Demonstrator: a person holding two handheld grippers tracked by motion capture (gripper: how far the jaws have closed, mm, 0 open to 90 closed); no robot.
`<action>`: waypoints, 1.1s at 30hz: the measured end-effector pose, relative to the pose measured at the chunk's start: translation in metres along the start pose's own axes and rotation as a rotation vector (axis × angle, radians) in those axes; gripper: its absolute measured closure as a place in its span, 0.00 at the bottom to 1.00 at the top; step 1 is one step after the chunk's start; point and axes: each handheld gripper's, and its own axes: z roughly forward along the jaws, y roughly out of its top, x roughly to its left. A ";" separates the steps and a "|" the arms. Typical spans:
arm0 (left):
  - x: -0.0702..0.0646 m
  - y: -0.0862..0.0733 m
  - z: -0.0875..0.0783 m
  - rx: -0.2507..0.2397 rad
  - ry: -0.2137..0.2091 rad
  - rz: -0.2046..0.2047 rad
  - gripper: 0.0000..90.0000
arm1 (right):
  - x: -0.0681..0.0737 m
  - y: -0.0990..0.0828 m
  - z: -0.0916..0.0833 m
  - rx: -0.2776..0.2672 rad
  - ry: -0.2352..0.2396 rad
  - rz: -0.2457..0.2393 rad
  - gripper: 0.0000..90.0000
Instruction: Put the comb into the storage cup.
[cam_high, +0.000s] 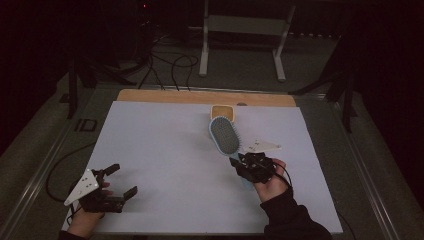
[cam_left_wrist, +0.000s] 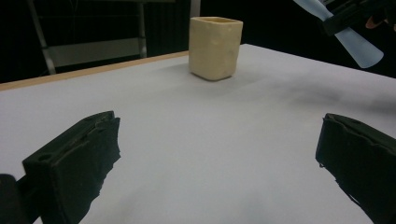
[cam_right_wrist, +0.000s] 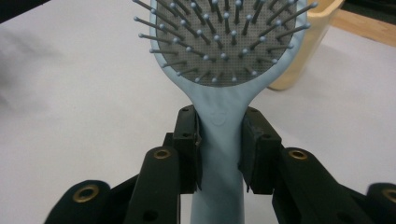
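- Right gripper (cam_right_wrist: 219, 154) clamped on the neck of the pale blue hairbrush (cam_high: 224, 135), jaws pressed to both sides of the handle just below the bristle pad.
- Brush held off the white table sheet (cam_high: 165, 165), bristles facing up, head pointing at the cream cup (cam_high: 222, 112) and lying just short of it on the person's side.
- Handle end seen sticking out behind the jaws in the left gripper view, clear of the surface.
- Left gripper (cam_high: 114, 186) resting on the near left corner of the sheet, well apart from the cup, jaws spread wide with nothing between them.
- Step in hand, judged from the pose: carrying the brush toward the cup, probably to stand it inside.
- Next move likely calls for tipping the brush upright, handle down, lining it over the cup's mouth, lowering, then releasing; a regrip may be needed since the clamp sits close to the head.
- Risk: a light cup nudged or toppled by the brush; free gripper could steady it.
- Cup standing upright near the far edge of the sheet; inside appears empty, though dim light leaves the bottom hard to make out.
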 end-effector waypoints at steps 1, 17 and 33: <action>0.000 0.000 0.000 0.002 0.000 0.002 0.00 | 0.000 0.001 0.000 -0.014 0.000 -0.002 0.78; 0.000 0.000 0.000 -0.001 0.001 -0.002 0.00 | -0.008 0.010 -0.001 -0.145 -0.040 0.020 0.78; 0.001 0.000 0.000 -0.002 -0.002 -0.008 0.00 | -0.019 0.022 -0.006 -0.270 -0.095 0.079 0.78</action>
